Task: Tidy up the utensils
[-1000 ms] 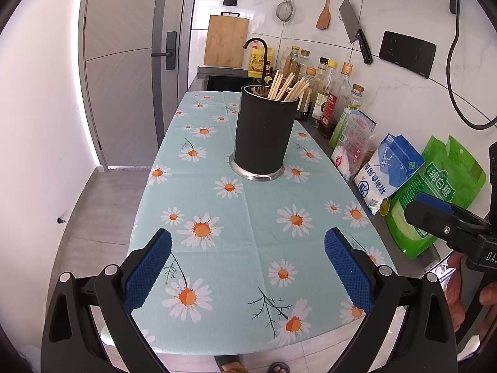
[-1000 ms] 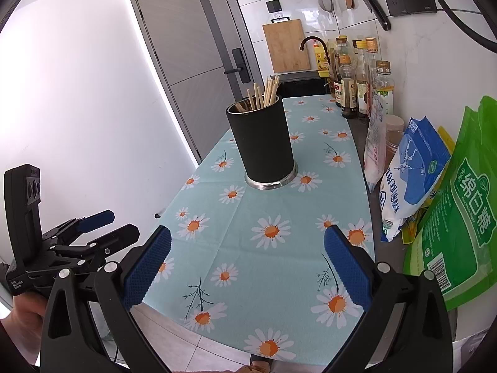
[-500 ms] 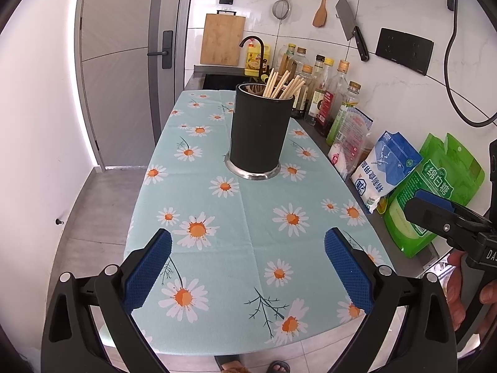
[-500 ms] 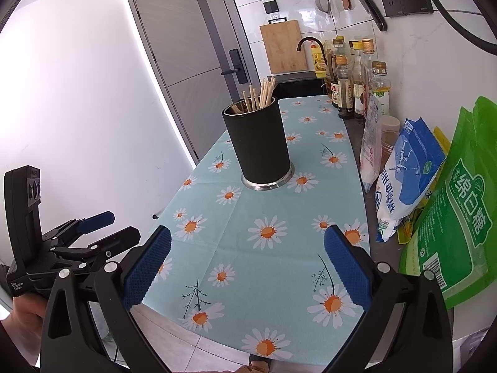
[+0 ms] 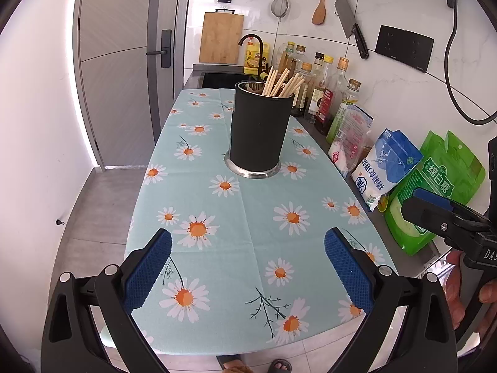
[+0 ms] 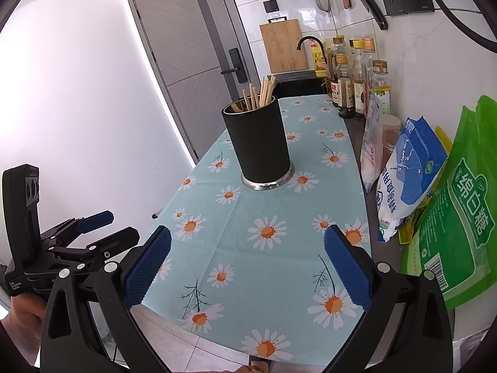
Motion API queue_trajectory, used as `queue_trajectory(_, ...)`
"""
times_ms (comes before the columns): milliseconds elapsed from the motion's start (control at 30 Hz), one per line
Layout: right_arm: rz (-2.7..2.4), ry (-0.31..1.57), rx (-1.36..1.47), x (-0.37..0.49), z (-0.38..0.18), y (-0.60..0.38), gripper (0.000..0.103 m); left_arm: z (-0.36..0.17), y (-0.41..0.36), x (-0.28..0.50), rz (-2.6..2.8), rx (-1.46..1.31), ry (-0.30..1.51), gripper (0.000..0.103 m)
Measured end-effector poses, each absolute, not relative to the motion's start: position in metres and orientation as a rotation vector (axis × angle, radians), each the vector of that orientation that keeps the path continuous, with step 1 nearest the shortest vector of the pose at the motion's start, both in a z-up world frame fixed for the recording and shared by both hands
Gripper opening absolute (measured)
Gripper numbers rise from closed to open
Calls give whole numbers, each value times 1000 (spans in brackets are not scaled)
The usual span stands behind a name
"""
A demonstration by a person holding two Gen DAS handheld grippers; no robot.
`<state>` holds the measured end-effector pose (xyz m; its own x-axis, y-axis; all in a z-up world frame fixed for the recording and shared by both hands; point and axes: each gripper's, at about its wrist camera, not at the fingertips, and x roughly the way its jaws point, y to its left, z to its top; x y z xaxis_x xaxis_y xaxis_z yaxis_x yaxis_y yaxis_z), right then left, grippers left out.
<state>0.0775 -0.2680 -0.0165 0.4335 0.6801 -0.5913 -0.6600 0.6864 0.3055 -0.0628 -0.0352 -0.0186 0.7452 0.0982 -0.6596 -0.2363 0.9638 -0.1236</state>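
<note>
A black cylindrical utensil holder [image 5: 259, 130] with a steel base stands upright on the daisy tablecloth [image 5: 248, 217], holding several wooden chopsticks [image 5: 281, 84]. It also shows in the right wrist view [image 6: 257, 143] with the chopsticks [image 6: 261, 94]. My left gripper [image 5: 248, 276] is open and empty over the near end of the table, well short of the holder. My right gripper [image 6: 248, 275] is open and empty, also near the front edge. Each gripper shows in the other's view: the right gripper [image 5: 435, 214], the left gripper [image 6: 102, 230].
Along the right wall stand several oil and sauce bottles [image 5: 323, 93], a blue-white bag [image 5: 385, 168] and a green sugar bag [image 5: 435, 186]. A sink with a black tap [image 5: 251, 43] lies behind the holder. A cleaver [image 5: 352, 29] and a wooden spatula [image 5: 321, 0] hang on the wall.
Both grippers have drawn back slightly from the holder and stay open. The holder and chopsticks have not moved.
</note>
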Motion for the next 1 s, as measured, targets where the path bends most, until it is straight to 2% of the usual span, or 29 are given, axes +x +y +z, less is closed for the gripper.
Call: queue_trajectory(1000,828,761,30,82,-22,-267,98,-20,-34,-56,184,-214,729,96)
